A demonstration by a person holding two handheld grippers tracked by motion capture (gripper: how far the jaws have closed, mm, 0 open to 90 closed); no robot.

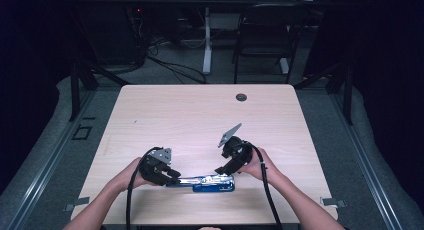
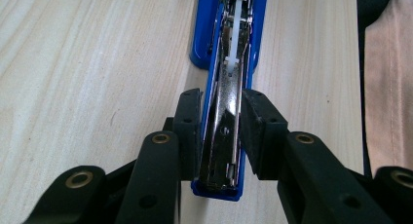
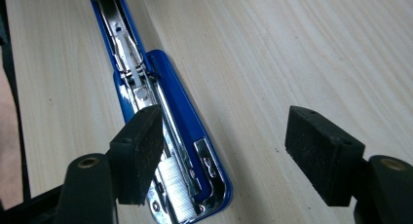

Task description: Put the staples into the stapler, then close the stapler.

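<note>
High view: blue stapler (image 1: 212, 183) lying flipped open on the desk (image 1: 200, 115), down at 6 o'clock near the front edge. Left gripper (image 1: 172, 178) clamped on its 9 o'clock end, right gripper (image 1: 222, 169) hovering over the 3 o'clock end, a hand behind each.

Left gripper view: jaws pinching the stapler's (image 2: 226, 112) metal arm from both sides, pads tight against it. Rest of the stapler running off toward 12 o'clock, blue base flat on the desk (image 2: 97, 63). Bit of trouser fabric (image 2: 389, 87) at 3 o'clock.

Right gripper view: jaws spread wide, nothing pressed between them. Left pad (image 3: 139, 153) sitting just over the open stapler (image 3: 180, 136) at 7 o'clock, right pad (image 3: 321, 153) way off over bare desk (image 3: 292, 48). Row of staples (image 3: 173, 182) visible in the tray near the bottom, stapler stretching away toward 11 o'clock.
</note>
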